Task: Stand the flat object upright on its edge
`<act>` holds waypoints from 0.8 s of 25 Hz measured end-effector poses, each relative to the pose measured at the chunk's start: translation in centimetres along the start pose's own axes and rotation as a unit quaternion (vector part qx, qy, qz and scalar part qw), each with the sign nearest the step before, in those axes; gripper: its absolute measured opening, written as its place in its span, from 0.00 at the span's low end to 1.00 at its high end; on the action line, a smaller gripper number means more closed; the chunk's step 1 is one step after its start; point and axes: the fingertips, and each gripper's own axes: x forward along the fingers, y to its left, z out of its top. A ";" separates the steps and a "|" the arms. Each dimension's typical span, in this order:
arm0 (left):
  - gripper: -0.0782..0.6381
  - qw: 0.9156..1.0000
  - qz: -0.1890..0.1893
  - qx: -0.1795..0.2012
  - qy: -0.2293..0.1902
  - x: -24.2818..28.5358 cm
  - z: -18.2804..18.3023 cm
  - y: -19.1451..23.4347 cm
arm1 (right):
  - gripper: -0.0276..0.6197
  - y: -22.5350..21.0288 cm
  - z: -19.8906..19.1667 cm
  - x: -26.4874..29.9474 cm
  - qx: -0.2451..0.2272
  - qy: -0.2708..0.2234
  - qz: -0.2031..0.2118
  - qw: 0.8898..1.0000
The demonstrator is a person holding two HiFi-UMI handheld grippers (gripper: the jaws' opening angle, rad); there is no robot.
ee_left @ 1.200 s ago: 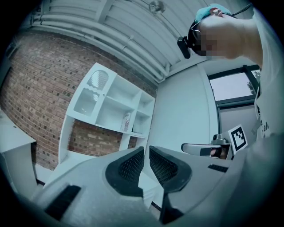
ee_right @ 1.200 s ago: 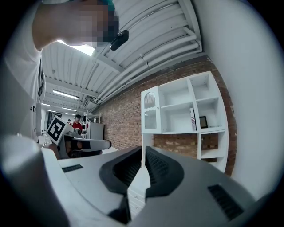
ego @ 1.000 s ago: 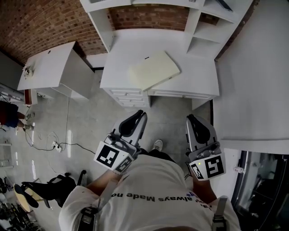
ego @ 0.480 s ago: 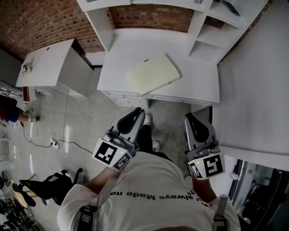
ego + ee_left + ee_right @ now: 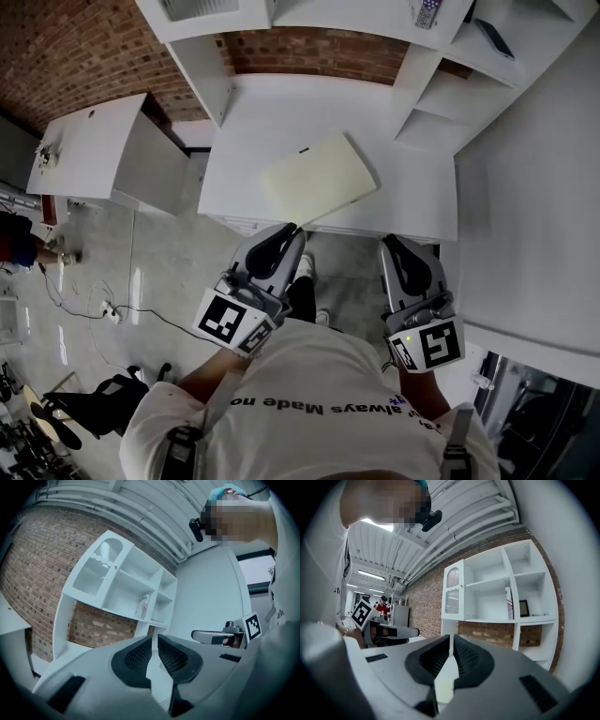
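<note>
A flat cream-coloured pad lies on the white desk, its near corner reaching the desk's front edge. My left gripper is shut and empty, held close to my body just short of that front edge, below the pad. The right gripper is likewise shut and empty, to the right of the left one and at the desk's front edge. In the left gripper view the jaws point up at the shelf unit, and in the right gripper view the jaws do the same. The pad shows in neither gripper view.
A white shelf unit rises at the back and right of the desk, with small items in its upper cubbies. A second white table stands to the left. Cables and chair bases lie on the floor at the left.
I have stepped closer to the desk: the desk and pad have slid down toward me in the head view. Both grippers stay shut and keep their place near my body.
</note>
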 end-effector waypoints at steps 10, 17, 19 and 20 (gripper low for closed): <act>0.17 1.000 -0.012 0.001 -0.004 6.0 2.6 8.4 | 0.09 -3.5 1.3 10.0 -0.009 0.000 -0.008 1.000; 0.17 1.000 -0.016 -0.001 0.000 9.4 3.5 12.6 | 0.09 -5.3 1.4 15.2 -0.008 0.000 -0.009 1.000; 0.17 1.000 -0.017 -0.004 0.002 10.2 3.4 13.3 | 0.09 -5.8 1.1 16.0 -0.005 0.002 -0.011 1.000; 0.17 1.000 -0.017 -0.005 0.002 10.5 3.4 13.6 | 0.09 -6.1 1.0 16.4 -0.005 0.004 -0.011 1.000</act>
